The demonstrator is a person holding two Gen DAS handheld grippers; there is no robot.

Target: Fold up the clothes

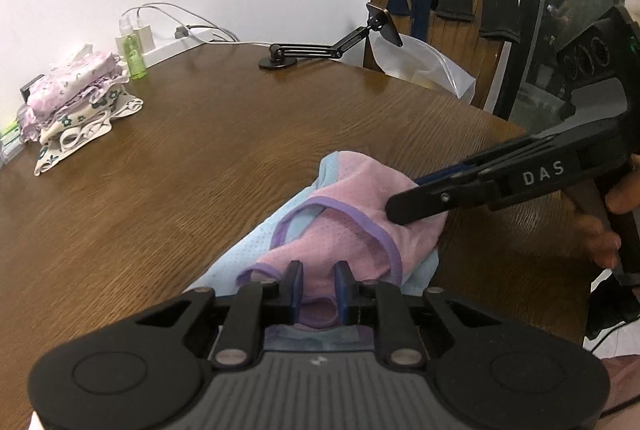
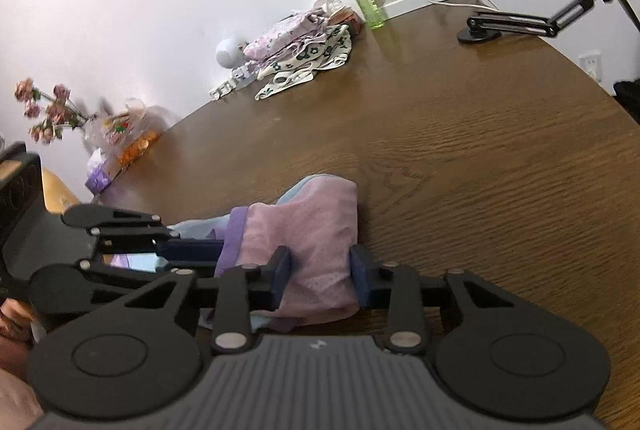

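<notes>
- Your two grippers meet over one pink-and-blue garment [image 1: 344,230] lying on the wooden table [image 1: 180,158].
- Left gripper [image 1: 319,284]: jaws partly open, straddling cloth.
- Right gripper [image 2: 320,270]: likewise.
- One folded stack [image 1: 76,98] sits well apart.

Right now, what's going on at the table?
A person is folding a small pink and blue garment on the wooden table with two handheld grippers. The left gripper and the right gripper each have their fingers open around the fabric, partly folded over. A stack of folded clothes sits at the far edge beside a green bottle.
</notes>
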